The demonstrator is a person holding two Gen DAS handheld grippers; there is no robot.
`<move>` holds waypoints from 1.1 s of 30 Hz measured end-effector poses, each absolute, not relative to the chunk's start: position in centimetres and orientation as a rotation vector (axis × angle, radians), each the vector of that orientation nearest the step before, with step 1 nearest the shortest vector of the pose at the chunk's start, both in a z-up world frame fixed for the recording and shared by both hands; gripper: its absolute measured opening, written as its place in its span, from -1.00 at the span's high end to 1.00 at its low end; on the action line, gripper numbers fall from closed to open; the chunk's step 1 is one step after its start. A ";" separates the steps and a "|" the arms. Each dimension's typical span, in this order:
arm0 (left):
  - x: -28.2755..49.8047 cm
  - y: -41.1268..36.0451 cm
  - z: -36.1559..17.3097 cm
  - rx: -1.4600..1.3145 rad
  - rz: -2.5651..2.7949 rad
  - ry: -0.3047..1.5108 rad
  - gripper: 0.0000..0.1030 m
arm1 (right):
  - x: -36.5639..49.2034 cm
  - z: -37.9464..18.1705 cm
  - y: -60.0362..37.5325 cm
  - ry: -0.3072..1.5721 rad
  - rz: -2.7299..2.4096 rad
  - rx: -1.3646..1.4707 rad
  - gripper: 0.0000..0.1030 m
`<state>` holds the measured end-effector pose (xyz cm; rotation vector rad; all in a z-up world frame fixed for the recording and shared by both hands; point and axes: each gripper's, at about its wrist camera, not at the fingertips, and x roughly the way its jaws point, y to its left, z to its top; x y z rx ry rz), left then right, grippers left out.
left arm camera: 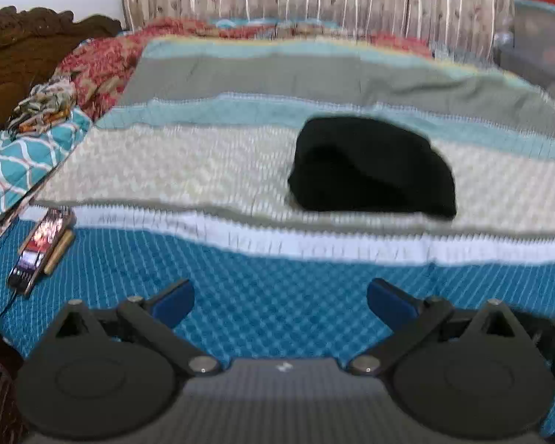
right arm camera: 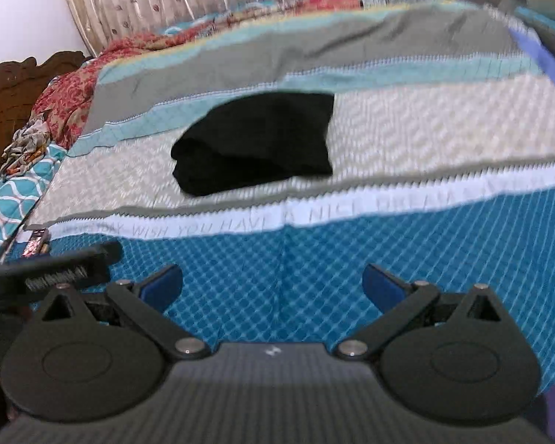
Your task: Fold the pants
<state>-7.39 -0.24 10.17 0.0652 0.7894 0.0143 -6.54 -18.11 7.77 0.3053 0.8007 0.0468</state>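
While both views are smeared with blur, the layout reads clearly enough. Black pants (left arm camera: 373,170) lie in a compact bundle on the pale band of the bedspread (left arm camera: 166,170), right of center in the left view, left of center in the right view (right arm camera: 259,140). Left gripper (left arm camera: 279,298): fingers spread wide, holding nothing, over the blue quilted band. Right gripper (right arm camera: 272,283): same, spread and empty. Both well apart from the pants.

Risks: bundle looks folded, so a careless pinch could drag only the top layer and undo it. Soft bedding may bunch up with the cloth. Phone (left arm camera: 40,248) at lower left sits near the left gripper's path.

Hard to make out: fold layers and edges, all lost in black. Printed lettering on the white stripe is only partly legible. 1 dark object (right arm camera: 55,270) at lower left of the right view, probably the other gripper, unclear.
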 end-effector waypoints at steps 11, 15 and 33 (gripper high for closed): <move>-7.5 0.1 9.2 0.023 0.039 0.881 -1.00 | -7.4 7.3 -18.1 0.849 0.019 0.370 -1.00; -7.3 0.3 8.4 0.010 0.026 0.938 -1.00 | -7.5 7.1 -17.9 0.862 0.025 0.379 -1.00; -7.1 -0.3 7.0 0.050 0.010 1.009 -1.00 | -7.2 5.9 -18.2 0.931 0.049 0.411 -1.00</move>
